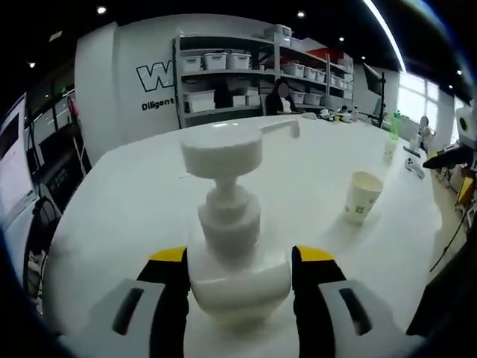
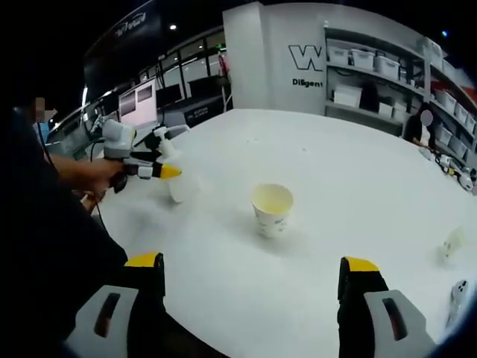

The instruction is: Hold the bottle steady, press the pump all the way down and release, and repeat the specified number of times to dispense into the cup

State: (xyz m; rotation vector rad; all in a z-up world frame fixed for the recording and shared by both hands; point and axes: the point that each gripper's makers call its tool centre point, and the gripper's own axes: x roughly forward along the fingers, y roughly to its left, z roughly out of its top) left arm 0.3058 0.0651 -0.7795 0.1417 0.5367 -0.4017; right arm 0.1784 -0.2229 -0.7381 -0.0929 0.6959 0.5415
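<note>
Two yellow-tipped jaws of the left gripper (image 1: 238,277) clamp the base of a white pump bottle (image 1: 232,246) on a wide white table (image 1: 134,201), seen in the left gripper view. The bottle stands upright between the jaws, its pump (image 1: 223,153) raised, the spout pointing away toward the far side of the table. A paper cup (image 1: 363,197) stands upright to the right of the bottle, well apart from it, its mouth open. Shelves (image 1: 246,74) stacked with white bins line the back wall, beside large lettering.

From the right gripper view, the cup (image 2: 272,209) sits near the middle of the table (image 2: 335,164), pale inside; whether it holds anything cannot be told. The right gripper (image 2: 253,277) hangs over the near edge of the table with its jaws spread wide and nothing between them, well short of the cup. At left in the same view, the left gripper (image 2: 160,170) grips the bottle (image 2: 177,179), with a person's hand (image 2: 100,177) on its handle and a dark sleeve (image 2: 52,246) in the foreground. Small pale objects lie at the far right edge of the table, too blurred to identify.
</note>
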